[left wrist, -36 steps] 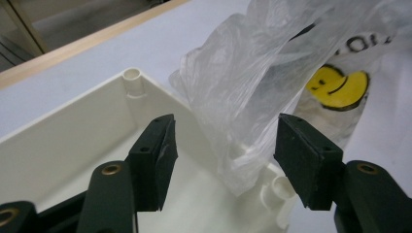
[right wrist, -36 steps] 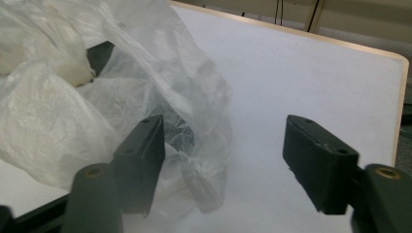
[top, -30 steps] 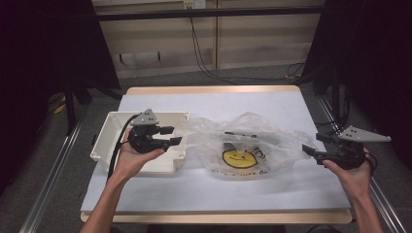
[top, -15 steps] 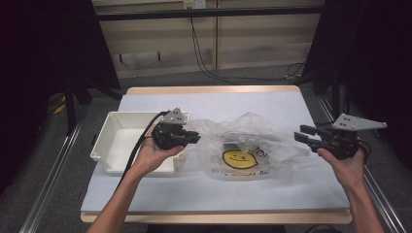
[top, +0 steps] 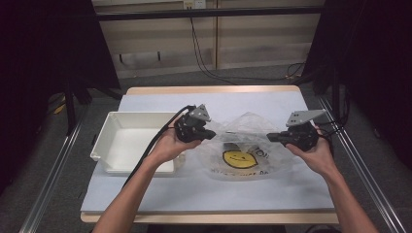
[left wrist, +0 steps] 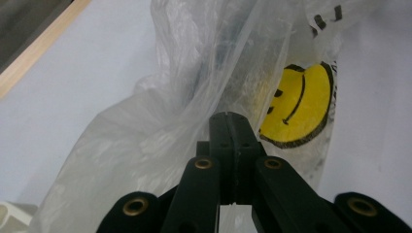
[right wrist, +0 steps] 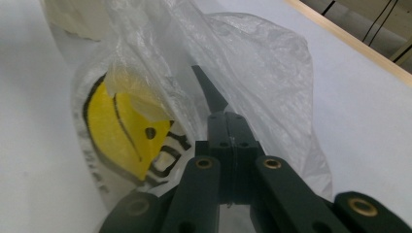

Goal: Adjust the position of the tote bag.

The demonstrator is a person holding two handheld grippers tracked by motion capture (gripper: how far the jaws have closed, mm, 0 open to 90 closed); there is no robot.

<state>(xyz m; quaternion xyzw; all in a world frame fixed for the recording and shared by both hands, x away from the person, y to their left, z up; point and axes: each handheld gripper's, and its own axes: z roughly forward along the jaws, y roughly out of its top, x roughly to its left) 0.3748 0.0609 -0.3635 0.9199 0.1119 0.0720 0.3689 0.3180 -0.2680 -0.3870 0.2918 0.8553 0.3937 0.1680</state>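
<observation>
Since prior frame: both grippers closed in on bag | left gripper (top: 210, 134) jaws pressed together at clear smiley-face plastic bag (top: 243, 153), mid-table beside white tray (top: 104, 145) | right gripper (top: 272, 137) likewise, film pinch unclear | risk: thin film slips or tears if pulled apart.

Bag (top: 245, 155) carried a yellow smiley print (left wrist: 297, 104), sitting just past the left gripper (top: 212, 134) tips and left of the right gripper (top: 270, 138) tips. Black lettering ran beside the smiley (right wrist: 167, 145); too crumpled and blurred to read. No other text was legible.
</observation>
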